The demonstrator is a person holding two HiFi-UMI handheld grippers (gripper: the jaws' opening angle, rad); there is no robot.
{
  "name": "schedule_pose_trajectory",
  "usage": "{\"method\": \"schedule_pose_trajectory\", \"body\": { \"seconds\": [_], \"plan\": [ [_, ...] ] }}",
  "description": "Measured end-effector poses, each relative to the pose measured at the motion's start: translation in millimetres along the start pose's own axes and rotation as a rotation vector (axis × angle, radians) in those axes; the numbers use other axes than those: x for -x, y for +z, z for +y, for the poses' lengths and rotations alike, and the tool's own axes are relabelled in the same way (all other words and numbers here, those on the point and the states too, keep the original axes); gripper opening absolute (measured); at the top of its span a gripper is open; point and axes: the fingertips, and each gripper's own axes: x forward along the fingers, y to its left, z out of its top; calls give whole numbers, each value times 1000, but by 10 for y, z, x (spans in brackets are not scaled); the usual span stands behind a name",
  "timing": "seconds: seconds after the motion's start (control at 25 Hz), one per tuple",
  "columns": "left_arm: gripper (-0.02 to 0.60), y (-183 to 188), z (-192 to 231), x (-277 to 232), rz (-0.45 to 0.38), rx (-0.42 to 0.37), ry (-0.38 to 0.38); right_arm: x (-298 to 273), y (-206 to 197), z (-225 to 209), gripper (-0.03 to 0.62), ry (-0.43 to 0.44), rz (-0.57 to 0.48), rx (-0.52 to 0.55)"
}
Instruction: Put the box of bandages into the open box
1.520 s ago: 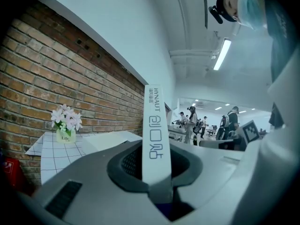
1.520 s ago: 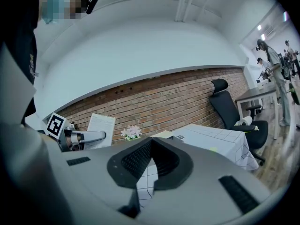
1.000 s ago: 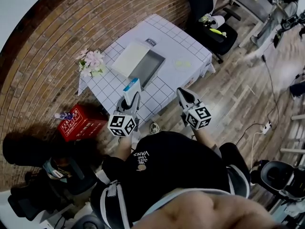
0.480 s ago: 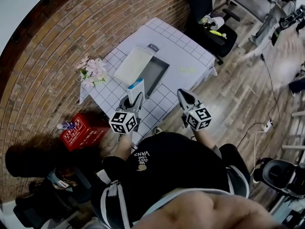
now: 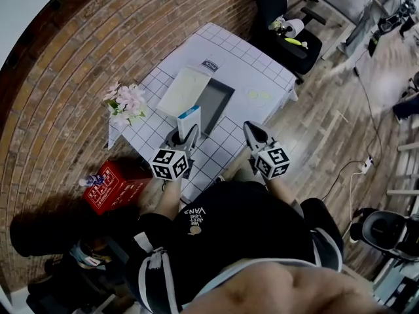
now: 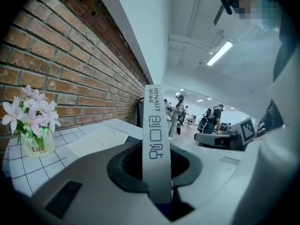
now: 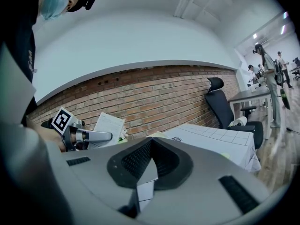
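The box of bandages [image 5: 188, 118], white with a blue top, stands upright in my left gripper [image 5: 185, 131], which is shut on it over the table's near part. In the left gripper view its narrow printed edge [image 6: 154, 139] rises between the jaws. The open box [image 5: 214, 103], grey inside with its white lid [image 5: 183, 89] laid back to the left, lies just beyond the bandage box. My right gripper [image 5: 249, 127] is shut with nothing in it, to the right at the table's near edge; its jaws meet in the right gripper view [image 7: 150, 143].
The low table [image 5: 262, 70] has a white checked cloth. A pot of pink flowers [image 5: 122, 101] stands at its left corner by the brick wall. A red crate [image 5: 110, 183] sits on the floor at the left. A black office chair [image 5: 291, 38] stands behind the table.
Both grippers have moved forward toward the table. The bandage box has come closer to the open box's near end.
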Motion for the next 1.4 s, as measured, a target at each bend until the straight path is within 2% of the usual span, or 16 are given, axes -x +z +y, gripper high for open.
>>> {"method": "schedule_pose_trajectory", "body": {
  "seconds": [0.36,0.84,1.08,1.4],
  "plan": [
    [75,35,186,-247,33,12,18,-207,17,-164,-3,37,53,5],
    [75,-30,313,-697,115,11,79,-453,135,-659,-3,113,105,24],
    [75,-224,300,-917,213,-8,67,-494,120,-848,-3,124,127,24],
    [75,-498,316,-1116,359,-74,46,-470,121,-992,-3,116,129,20]
  ]
}}
